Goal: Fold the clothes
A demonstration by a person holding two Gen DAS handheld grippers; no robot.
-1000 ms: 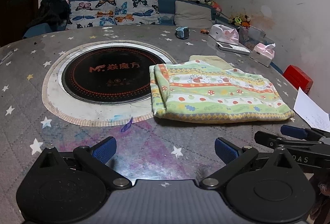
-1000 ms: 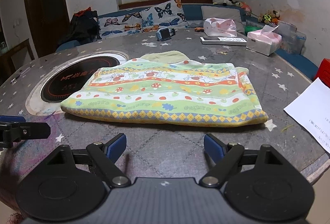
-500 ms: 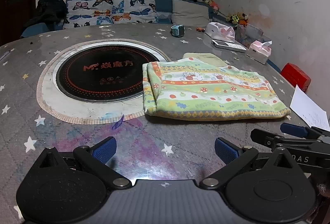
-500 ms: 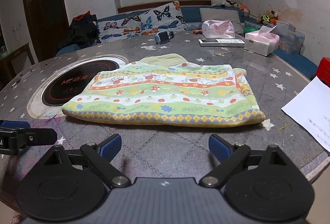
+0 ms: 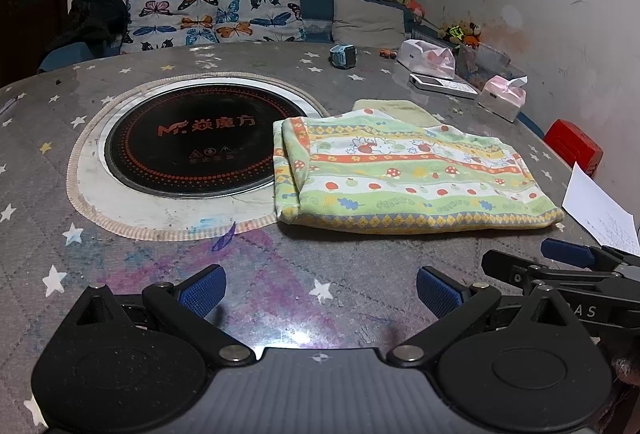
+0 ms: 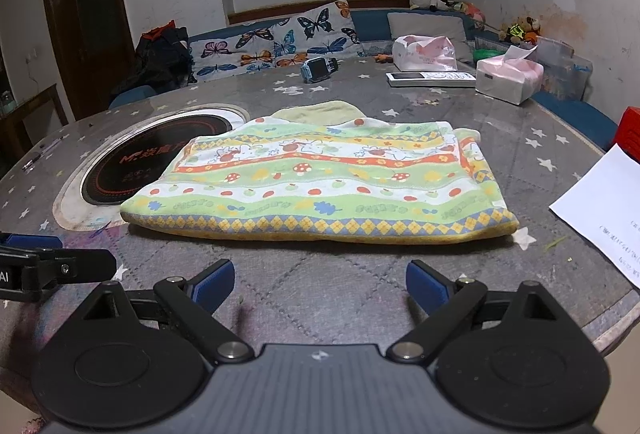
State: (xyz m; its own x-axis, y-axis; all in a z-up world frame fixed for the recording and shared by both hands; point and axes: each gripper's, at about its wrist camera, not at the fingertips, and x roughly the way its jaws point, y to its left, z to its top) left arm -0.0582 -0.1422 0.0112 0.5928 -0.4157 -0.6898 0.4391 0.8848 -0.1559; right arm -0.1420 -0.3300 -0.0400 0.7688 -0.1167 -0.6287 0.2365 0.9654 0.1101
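Nearest, the left gripper (image 5: 320, 292) and the right gripper (image 6: 320, 284) both hover over the star-patterned worktop (image 6: 320, 274) with fingers (image 6: 214, 284) spread wide and nothing between them. Just beyond lies the folded patterned cloth (image 6: 320, 186), flat on the worktop, its left end overlapping the rim of the round black cooktop (image 5: 192, 150). A sheet of paper (image 6: 604, 202) lies to the right; farther back stand a tissue box (image 6: 508, 78) and a remote (image 6: 428, 78).
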